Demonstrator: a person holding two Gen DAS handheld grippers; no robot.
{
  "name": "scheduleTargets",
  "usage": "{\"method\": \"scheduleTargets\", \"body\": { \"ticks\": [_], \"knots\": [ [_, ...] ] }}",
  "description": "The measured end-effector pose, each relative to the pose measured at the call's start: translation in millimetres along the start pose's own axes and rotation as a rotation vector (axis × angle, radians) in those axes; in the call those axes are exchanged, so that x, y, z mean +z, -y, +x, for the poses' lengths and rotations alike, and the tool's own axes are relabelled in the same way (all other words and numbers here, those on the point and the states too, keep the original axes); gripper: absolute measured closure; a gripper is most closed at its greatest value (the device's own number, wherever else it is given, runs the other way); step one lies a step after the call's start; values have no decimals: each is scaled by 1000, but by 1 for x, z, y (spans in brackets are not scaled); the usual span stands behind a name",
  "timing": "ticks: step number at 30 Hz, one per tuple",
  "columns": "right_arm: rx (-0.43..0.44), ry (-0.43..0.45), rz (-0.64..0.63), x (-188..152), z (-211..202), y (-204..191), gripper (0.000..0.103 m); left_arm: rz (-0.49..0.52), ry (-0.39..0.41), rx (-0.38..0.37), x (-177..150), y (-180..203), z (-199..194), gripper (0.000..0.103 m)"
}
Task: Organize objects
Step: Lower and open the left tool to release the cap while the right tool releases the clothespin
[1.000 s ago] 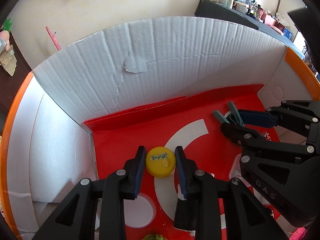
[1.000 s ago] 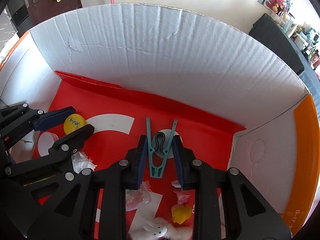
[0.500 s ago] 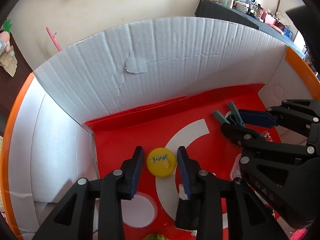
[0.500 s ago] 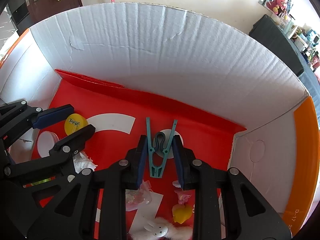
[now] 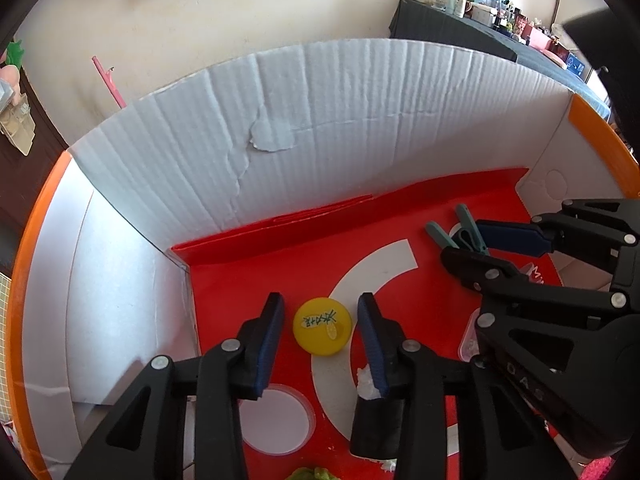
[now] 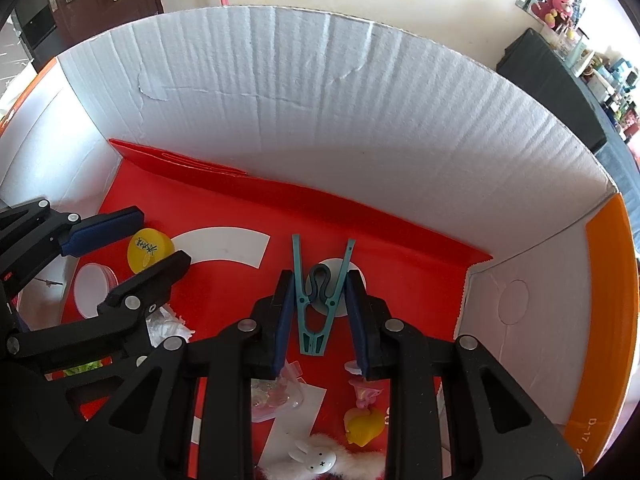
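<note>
A yellow bottle cap (image 5: 322, 326) with printing on top lies on the red floor of the cardboard box (image 5: 340, 140). My left gripper (image 5: 321, 300) straddles it. Its jaws are opening, and a narrow gap shows on each side of the cap. From the right wrist view the cap (image 6: 150, 250) sits between the left gripper's (image 6: 162, 236) fingers. My right gripper (image 6: 319, 278) is shut on a teal clothes peg (image 6: 314, 320), its pads against the peg's two spread arms. The left wrist view shows the peg (image 5: 460, 232) poking out of the right gripper (image 5: 460, 240).
A round white lid (image 5: 276, 416) lies near the left gripper. Near the right gripper are a clear bag of pink bits (image 6: 276, 396), a yellow toy (image 6: 362, 428) and a fluffy white bunny (image 6: 316, 456). White box walls close in on three sides.
The left jaws have spread apart and come off the yellow cap, which stays on the box floor. The right gripper and the peg have not moved.
</note>
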State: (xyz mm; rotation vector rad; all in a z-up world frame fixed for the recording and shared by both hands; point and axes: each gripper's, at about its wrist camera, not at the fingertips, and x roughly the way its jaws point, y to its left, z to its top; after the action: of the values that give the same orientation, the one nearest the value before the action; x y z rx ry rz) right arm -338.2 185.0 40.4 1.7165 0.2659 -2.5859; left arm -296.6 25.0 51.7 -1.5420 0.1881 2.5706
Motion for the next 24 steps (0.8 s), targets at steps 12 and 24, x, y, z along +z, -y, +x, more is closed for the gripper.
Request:
{"method": "scheduleTargets", "body": {
  "ticks": [12, 24],
  "knots": [
    [-5, -3, -2, 5, 2, -2, 78, 2, 2, 1, -4, -2, -9, 60],
    [-5, -5, -1, 6, 4, -3, 77, 0, 6, 3, -8, -6, -21, 58]
  ]
}}
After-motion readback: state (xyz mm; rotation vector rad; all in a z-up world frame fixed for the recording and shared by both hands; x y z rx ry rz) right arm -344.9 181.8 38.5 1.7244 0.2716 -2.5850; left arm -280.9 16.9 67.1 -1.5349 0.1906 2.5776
